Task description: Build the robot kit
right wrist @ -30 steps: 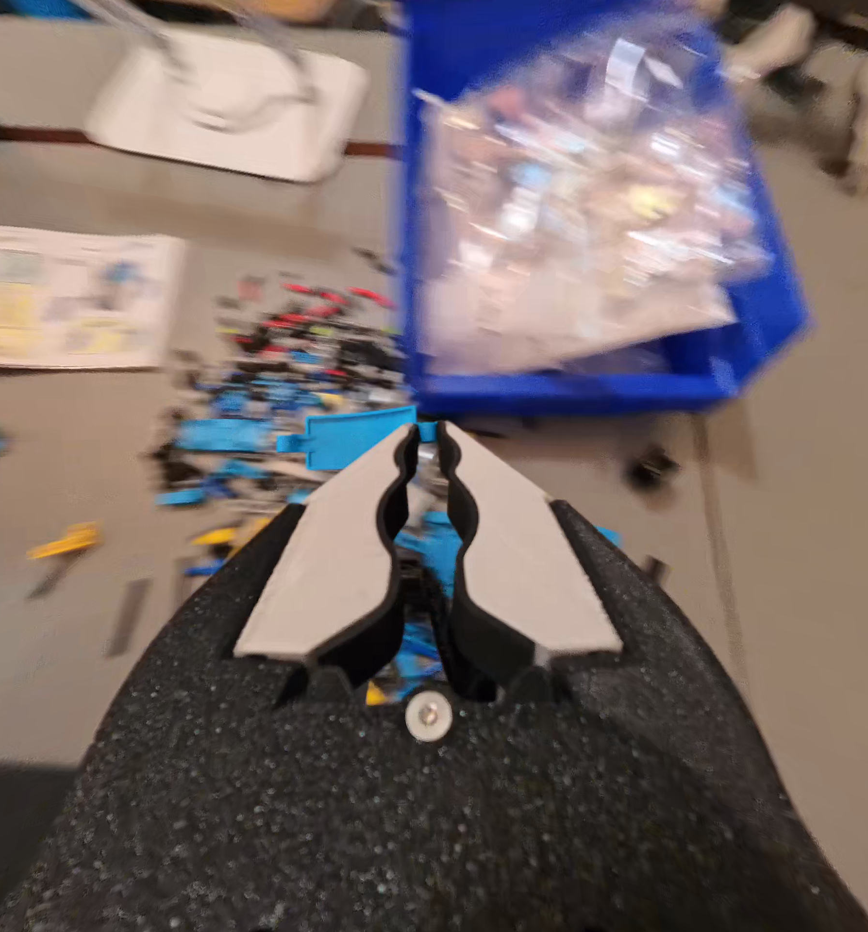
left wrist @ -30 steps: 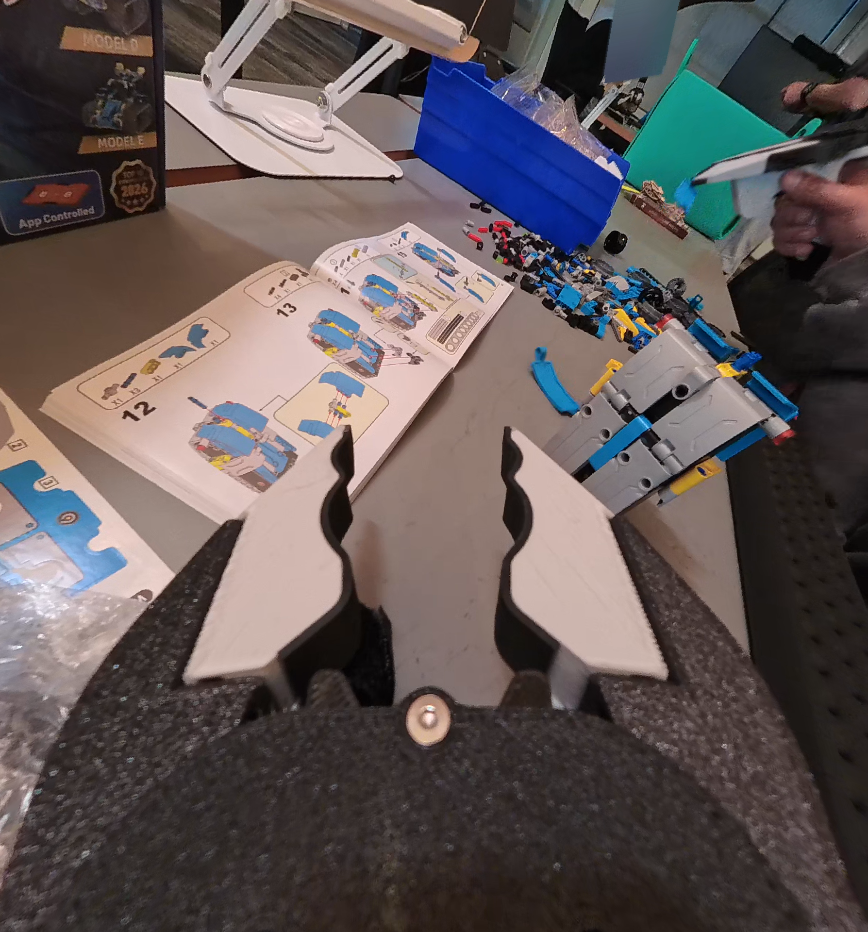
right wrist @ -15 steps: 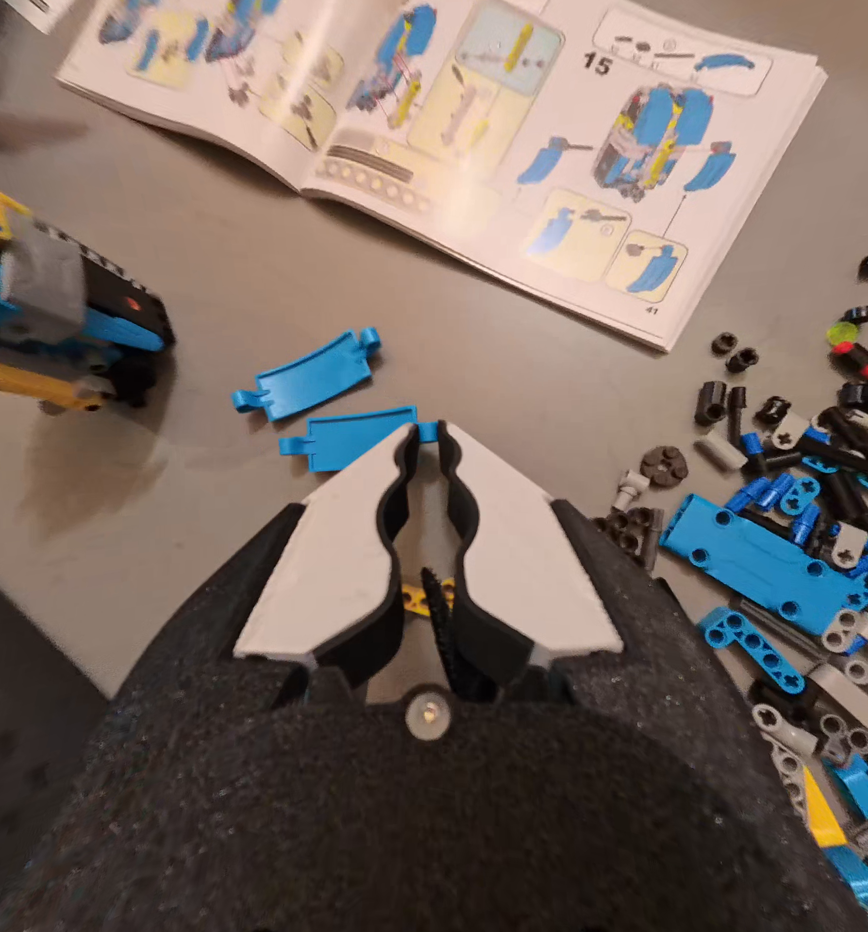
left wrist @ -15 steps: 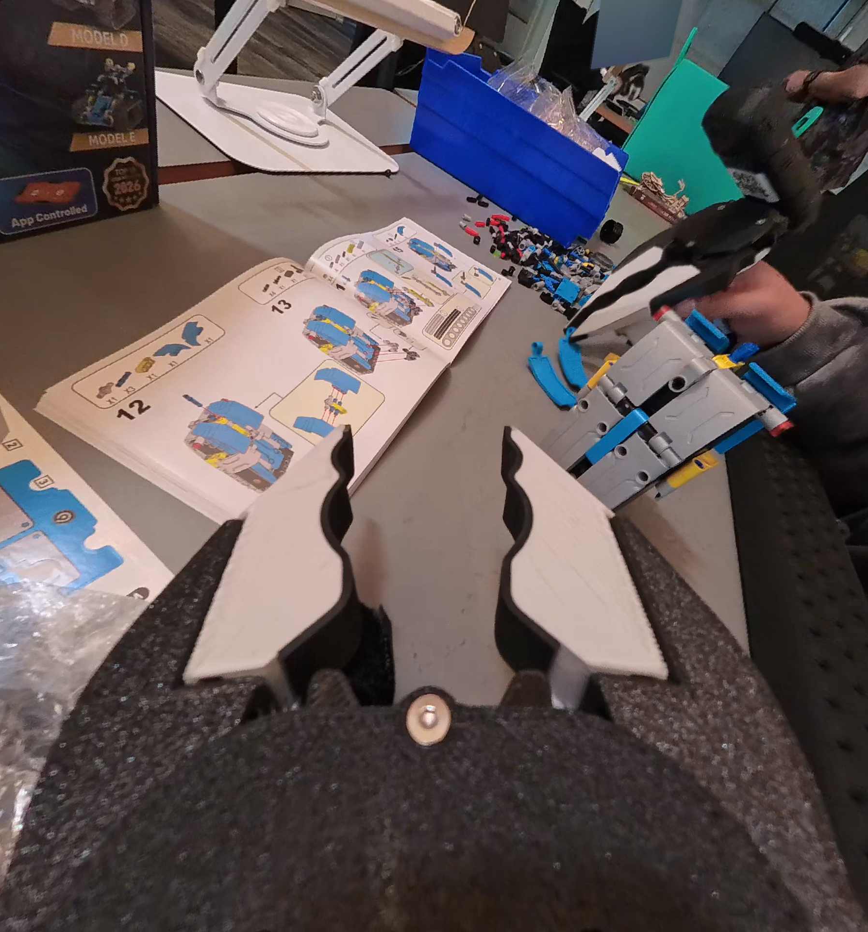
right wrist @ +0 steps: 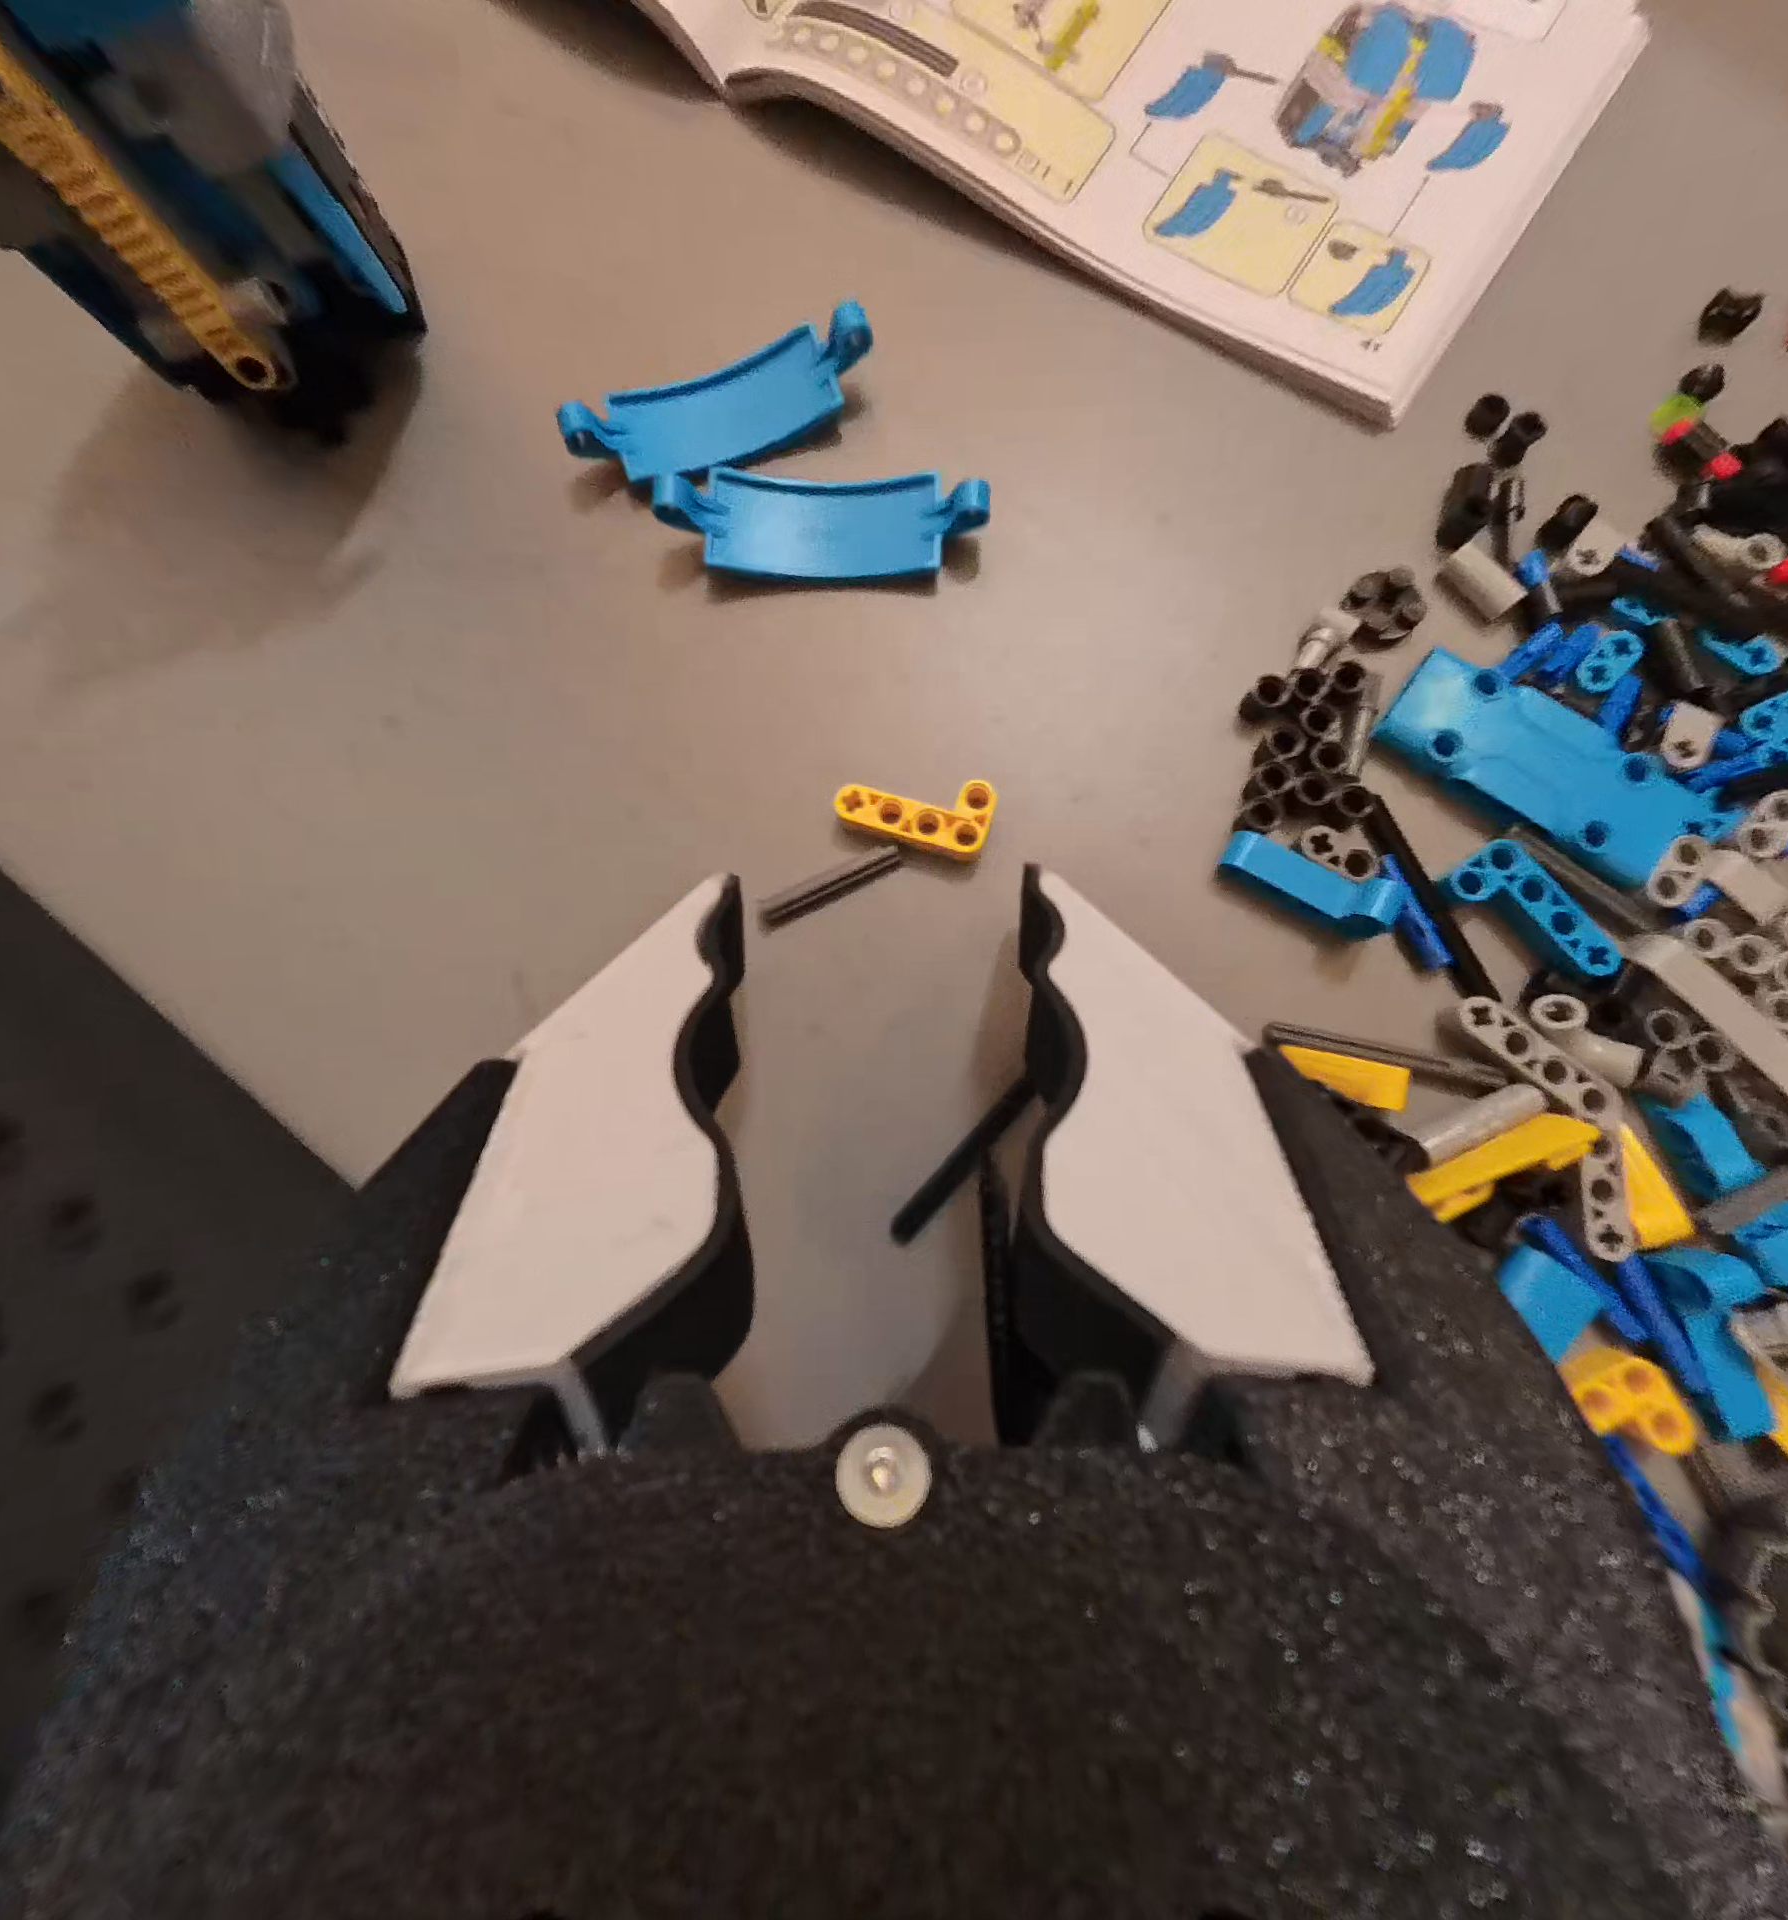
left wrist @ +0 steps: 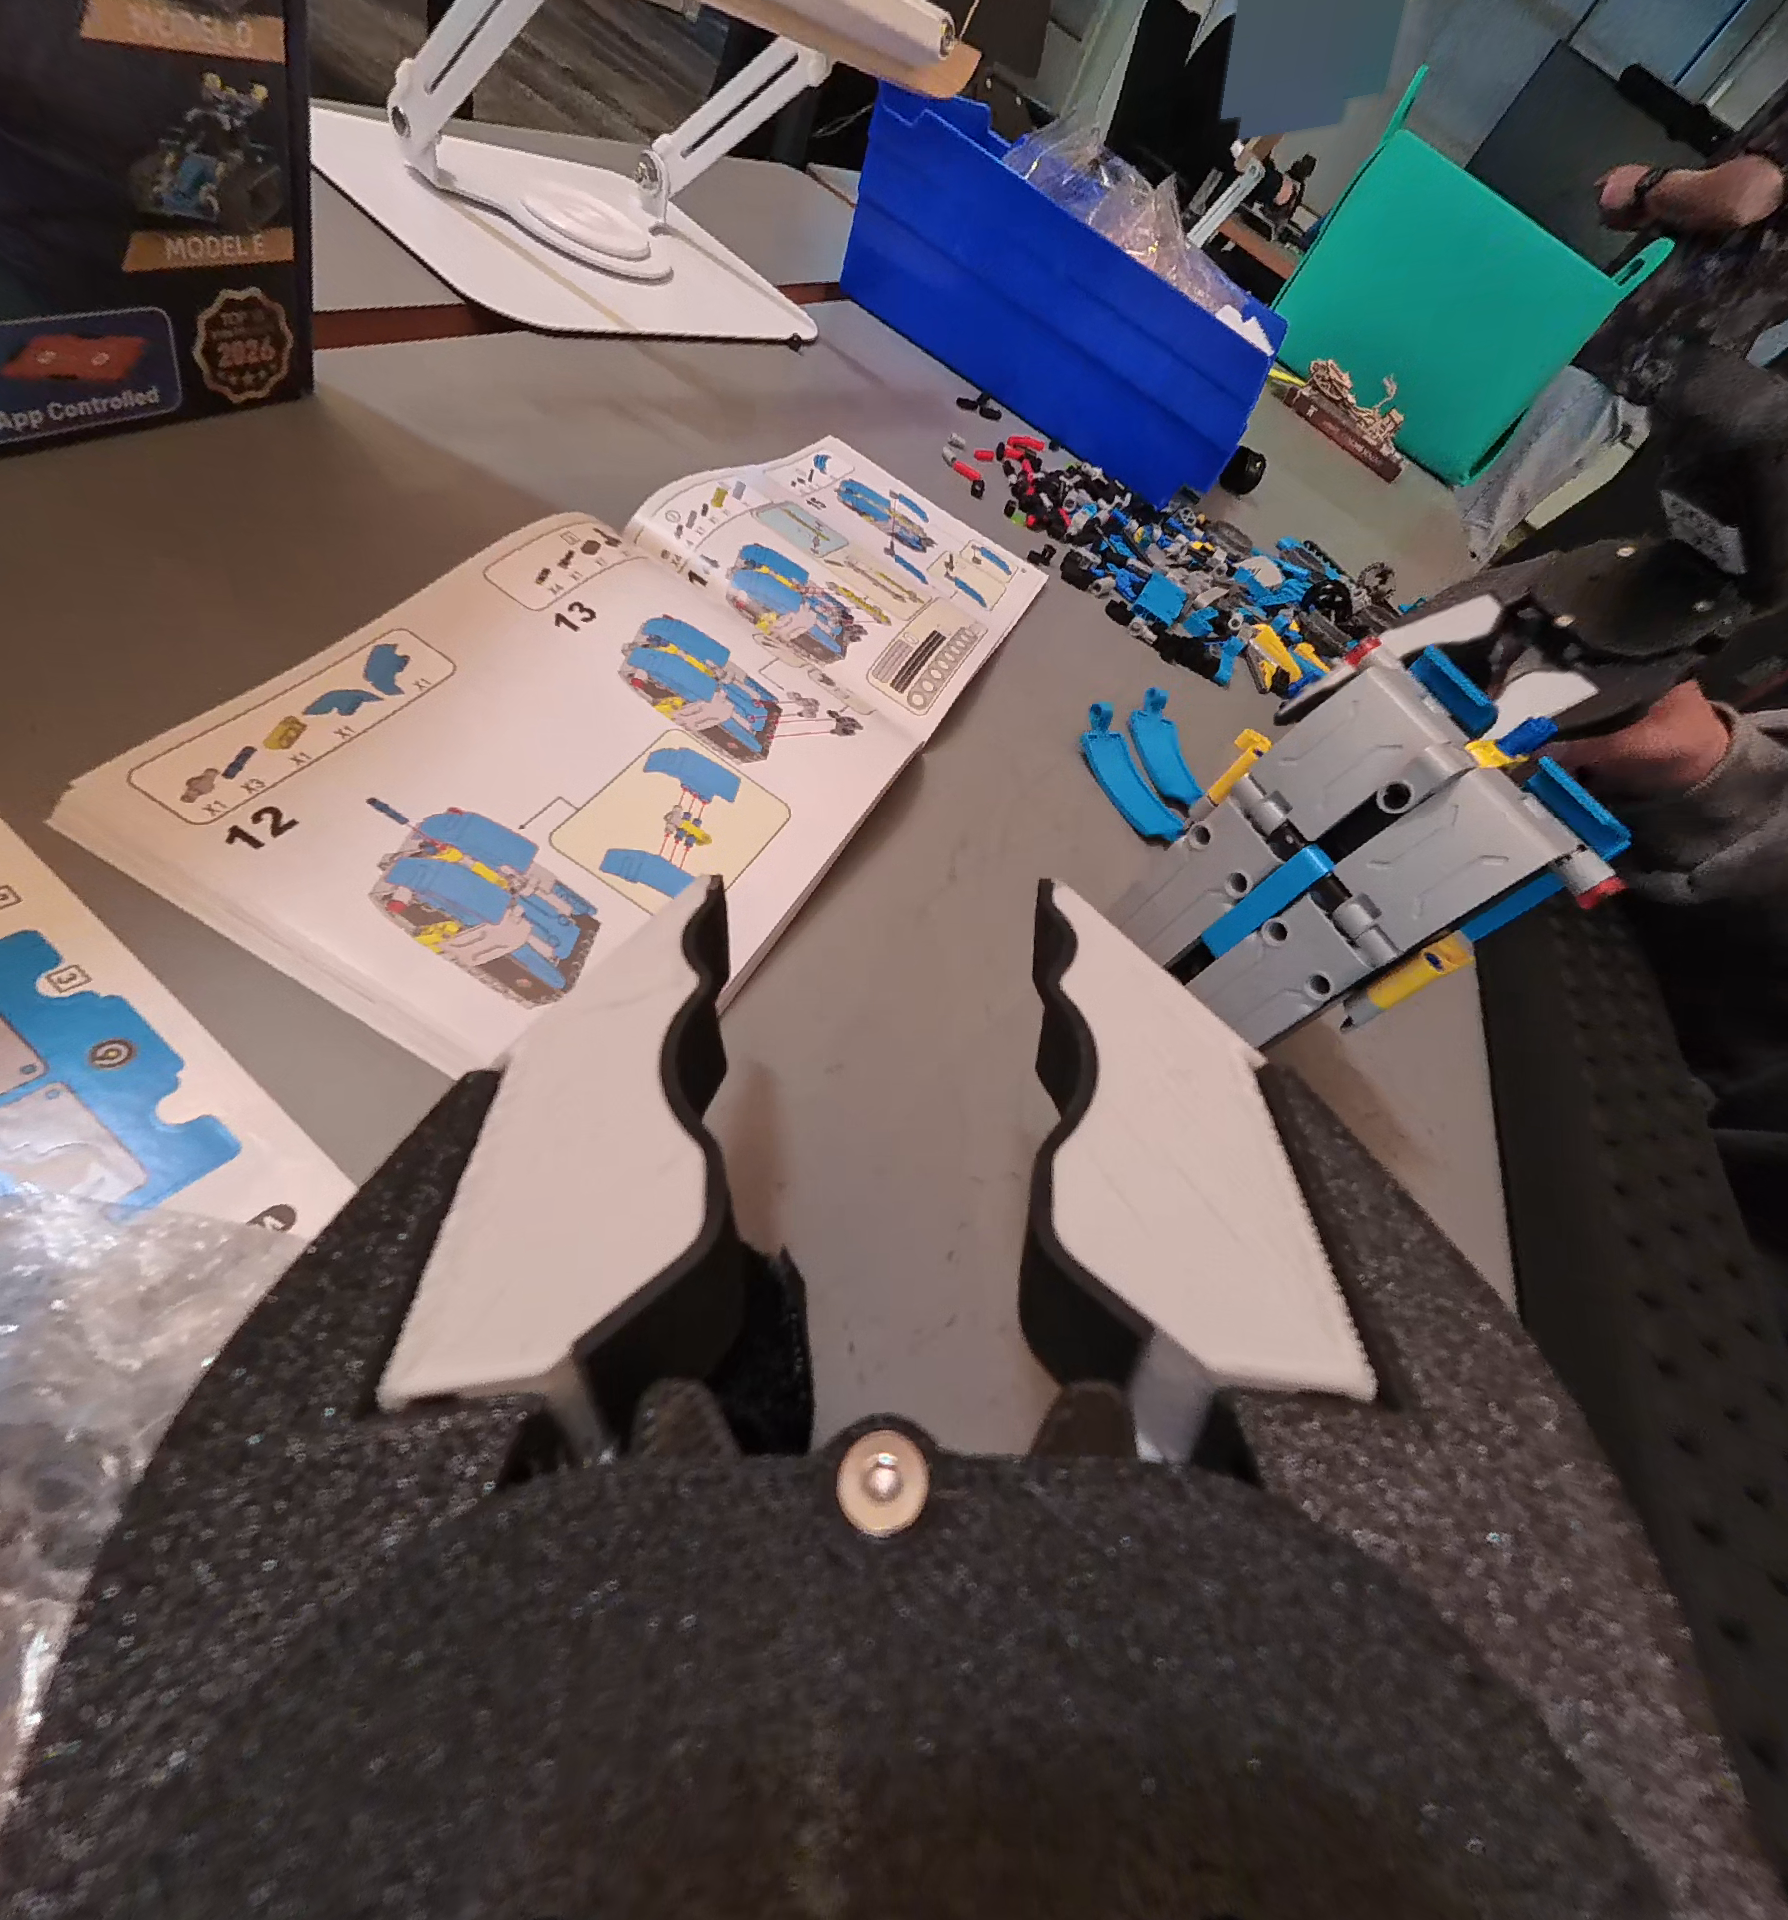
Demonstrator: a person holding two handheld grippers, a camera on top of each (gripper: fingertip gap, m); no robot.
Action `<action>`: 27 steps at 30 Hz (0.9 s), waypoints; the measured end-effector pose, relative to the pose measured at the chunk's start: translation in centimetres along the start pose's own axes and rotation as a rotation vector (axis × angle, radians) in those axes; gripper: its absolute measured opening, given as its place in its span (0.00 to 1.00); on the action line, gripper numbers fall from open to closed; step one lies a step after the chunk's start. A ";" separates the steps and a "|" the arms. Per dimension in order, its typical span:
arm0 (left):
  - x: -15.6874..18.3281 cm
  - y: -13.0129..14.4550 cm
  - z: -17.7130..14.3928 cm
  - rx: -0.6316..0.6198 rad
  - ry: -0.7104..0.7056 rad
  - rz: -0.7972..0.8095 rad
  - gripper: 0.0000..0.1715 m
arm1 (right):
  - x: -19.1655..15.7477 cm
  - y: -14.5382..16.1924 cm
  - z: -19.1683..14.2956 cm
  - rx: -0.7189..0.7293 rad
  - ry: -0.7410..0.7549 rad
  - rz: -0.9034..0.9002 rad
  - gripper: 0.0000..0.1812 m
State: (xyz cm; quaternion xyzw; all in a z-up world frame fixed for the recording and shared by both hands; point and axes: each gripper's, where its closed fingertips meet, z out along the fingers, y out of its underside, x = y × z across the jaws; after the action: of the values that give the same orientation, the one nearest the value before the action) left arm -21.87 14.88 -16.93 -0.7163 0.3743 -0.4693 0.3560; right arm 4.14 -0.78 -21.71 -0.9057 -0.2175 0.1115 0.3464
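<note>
Presently both tongs are found released and empty: the left gripper [left wrist: 877, 904] beside the grey-and-blue model [left wrist: 1368, 862], the right gripper [right wrist: 879, 894] just short of a yellow L-shaped beam [right wrist: 916, 821] and a black axle [right wrist: 830, 885].

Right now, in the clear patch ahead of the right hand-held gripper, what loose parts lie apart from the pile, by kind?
Blue curved panels: 2
Yellow L-shaped beam: 1
Black axles: 2
Total: 5
</note>
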 end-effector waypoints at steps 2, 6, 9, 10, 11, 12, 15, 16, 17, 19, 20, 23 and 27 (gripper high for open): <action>0.0 0.0 0.0 0.004 -0.003 0.006 0.34 | 0.7 0.4 0.7 -0.056 0.037 0.017 0.31; 0.1 0.0 0.0 -0.001 -0.009 0.020 0.34 | 0.5 -0.3 2.0 -0.076 0.042 0.023 0.27; 0.1 0.0 0.0 0.002 -0.009 0.019 0.34 | 1.1 -0.4 1.9 -0.081 0.096 -0.007 0.18; 0.1 0.0 0.0 0.003 -0.008 0.017 0.34 | 1.9 -0.5 1.6 -0.075 0.132 -0.006 0.18; 0.1 0.0 0.0 0.004 -0.008 0.017 0.34 | 3.0 -0.7 0.8 -0.053 0.178 -0.014 0.18; 0.1 0.0 -0.1 0.005 -0.007 0.017 0.34 | 4.3 -0.9 -0.4 -0.028 0.225 -0.011 0.18; 0.1 0.0 0.0 -0.001 -0.006 0.018 0.34 | 10.7 -0.3 -4.7 0.023 0.414 0.112 0.18; 0.1 0.1 0.0 -0.004 -0.006 0.017 0.34 | 12.9 0.6 -5.7 0.028 0.468 0.160 0.18; 0.1 0.1 0.1 -0.005 -0.005 0.015 0.34 | 14.6 1.7 -6.1 0.021 0.493 0.215 0.18; 0.1 0.1 0.0 -0.003 -0.004 0.012 0.34 | 15.4 2.3 -6.0 0.056 0.448 0.289 0.24; 0.1 0.0 0.0 -0.001 -0.004 0.011 0.34 | 15.4 2.3 -6.0 0.070 0.432 0.307 0.27; 0.1 0.0 0.0 0.001 -0.006 0.015 0.34 | 13.6 1.4 -6.3 0.084 0.387 0.274 0.27; 0.1 0.0 0.0 -0.001 -0.004 0.014 0.34 | 3.1 -0.1 -3.7 0.031 0.037 0.065 0.28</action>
State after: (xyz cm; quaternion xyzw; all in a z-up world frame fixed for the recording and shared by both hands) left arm -21.84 14.78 -16.90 -0.7147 0.3789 -0.4649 0.3598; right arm 8.14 -1.41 -19.11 -0.9088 -0.1795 0.1093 0.3604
